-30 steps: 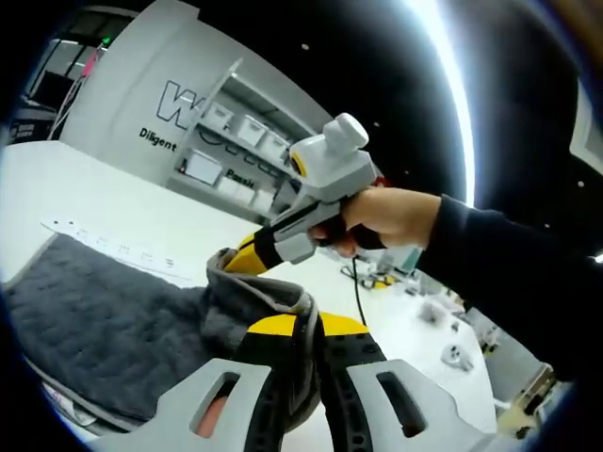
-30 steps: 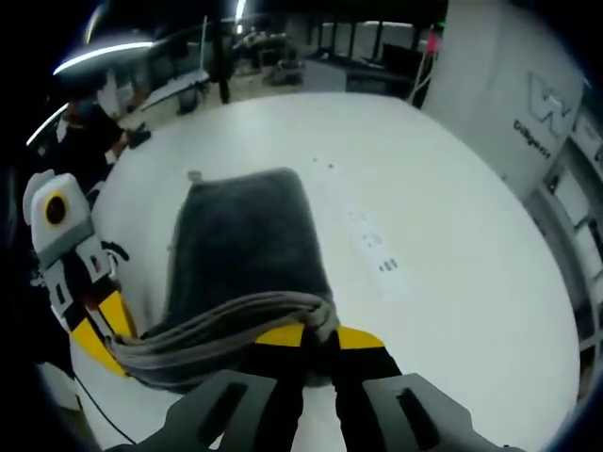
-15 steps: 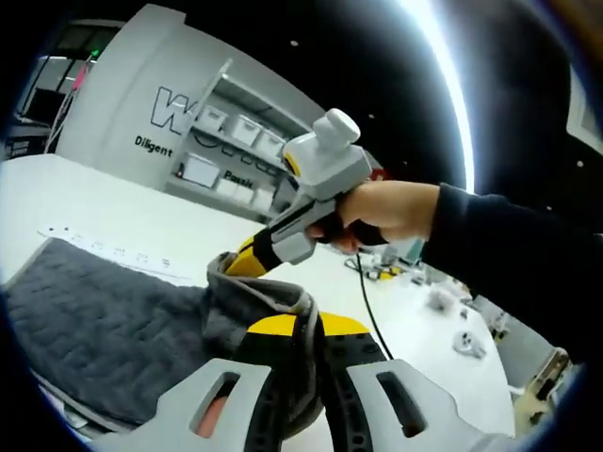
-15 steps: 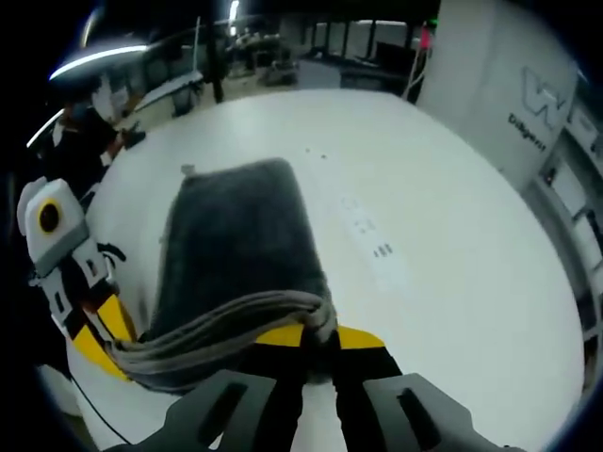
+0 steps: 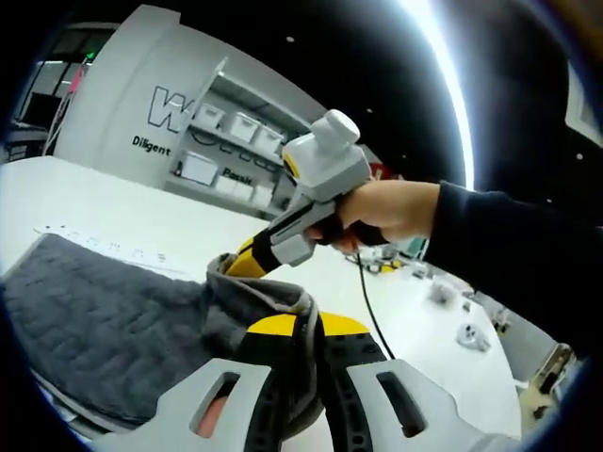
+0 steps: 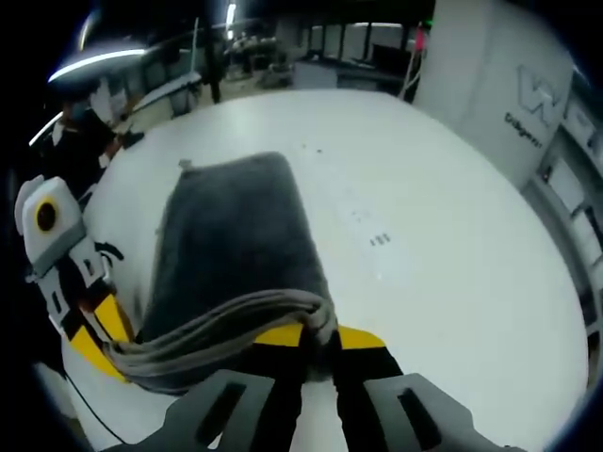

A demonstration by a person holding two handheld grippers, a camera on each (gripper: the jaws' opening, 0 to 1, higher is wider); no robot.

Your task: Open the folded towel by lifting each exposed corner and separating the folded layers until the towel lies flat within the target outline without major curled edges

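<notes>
Left tongs (image 5: 306, 325), at 6 o'clock in left gripper view: yellow-tipped, grey-bodied, jaws pressed together on a bunched corner of the towel (image 5: 113, 325). Right tongs (image 6: 316, 334), at 6 o'clock in right gripper view: same make, jaws likewise pinched tight on a gathered towel corner, several grey layers stacked at the grip. Towel: dark grey terry, lighter grey edging; near edge lifted off the worktop (image 6: 443, 207) and strung between both tongs as a sagging fold, far portion lying flat on the white surface, spreading toward 12 o'clock in right gripper view and toward 9 o'clock in left gripper view. Right tongs also seen in left gripper view (image 5: 243, 262) at centre, yellow tips meeting the raised towel corner, grey handle held by a hand (image 5: 391, 212) in a dark sleeve (image 5: 509, 254) reaching in from 3 o'clock. Left tongs also seen in right gripper view (image 6: 108, 344) at 8 o'clock, yellow jaw against the towel's lifted edge. Strip of small printed marks (image 6: 372, 231) on the worktop just beside the towel's long side, at 1 o'clock from centre in right gripper view. Black cable (image 5: 367, 311) trailing across the worktop below the hand. Grey wall with lettering and shelf of white bins (image 5: 240, 132) at 11 o'clock in left gripper view.
</notes>
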